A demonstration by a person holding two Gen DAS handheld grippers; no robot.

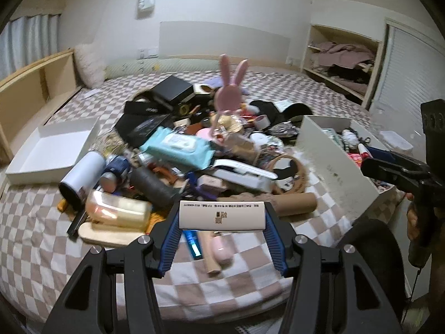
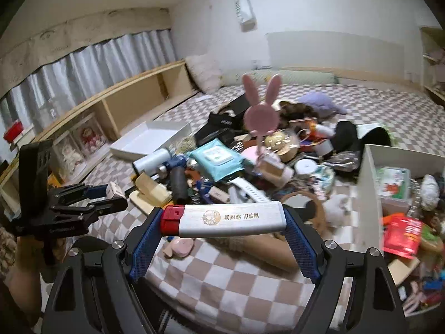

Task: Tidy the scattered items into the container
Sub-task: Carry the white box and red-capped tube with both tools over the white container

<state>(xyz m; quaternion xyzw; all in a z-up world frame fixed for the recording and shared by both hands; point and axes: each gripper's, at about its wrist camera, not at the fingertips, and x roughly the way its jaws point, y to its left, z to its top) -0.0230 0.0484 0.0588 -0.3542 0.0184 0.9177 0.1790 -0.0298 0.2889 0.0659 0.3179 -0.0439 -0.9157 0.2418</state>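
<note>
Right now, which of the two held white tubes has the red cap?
The white tube in the right gripper: red cap at its left end. The left gripper's tube shows none.

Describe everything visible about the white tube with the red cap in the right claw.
The tube is long and white with a glossy, plastic-looking body, a red cap at its left end, and a gold round emblem beside gold characters along its side. It lies crosswise and nearly level, lifted above the checked bed cover. The right claw clamps it end to end: one blue ribbed pad presses the cap, the other the flat end. Nothing else touches it.
</note>
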